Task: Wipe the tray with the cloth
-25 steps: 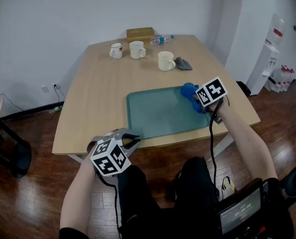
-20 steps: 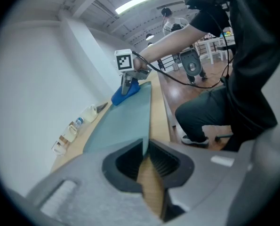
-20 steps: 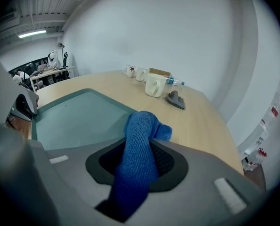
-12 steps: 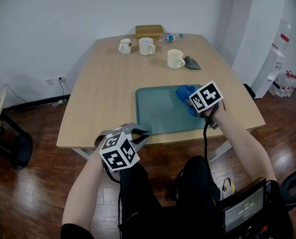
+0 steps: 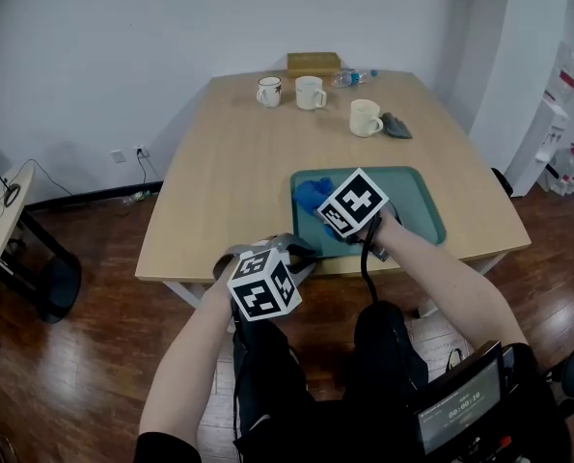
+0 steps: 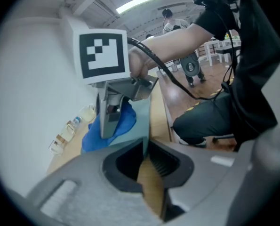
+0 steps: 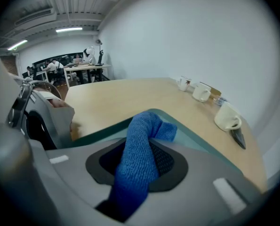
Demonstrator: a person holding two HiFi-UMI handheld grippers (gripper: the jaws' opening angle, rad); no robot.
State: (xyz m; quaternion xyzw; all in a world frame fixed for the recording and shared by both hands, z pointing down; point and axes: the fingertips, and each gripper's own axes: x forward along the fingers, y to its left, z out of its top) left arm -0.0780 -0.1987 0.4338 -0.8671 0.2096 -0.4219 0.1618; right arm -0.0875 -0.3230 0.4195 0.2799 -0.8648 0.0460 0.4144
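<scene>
Clamping nubby blue cloth [image 7: 140, 140], right tool [image 7: 137, 167] sits over smooth teal tray [image 5: 414, 210]; left tool [image 6: 145, 166] pinches its rim.

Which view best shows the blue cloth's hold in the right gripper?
The right gripper view: the blue cloth runs between the right gripper's jaws, pinched, its end on the tray. The head view shows only a blue patch beside the marker cube; the left gripper view, a side glimpse.
</scene>
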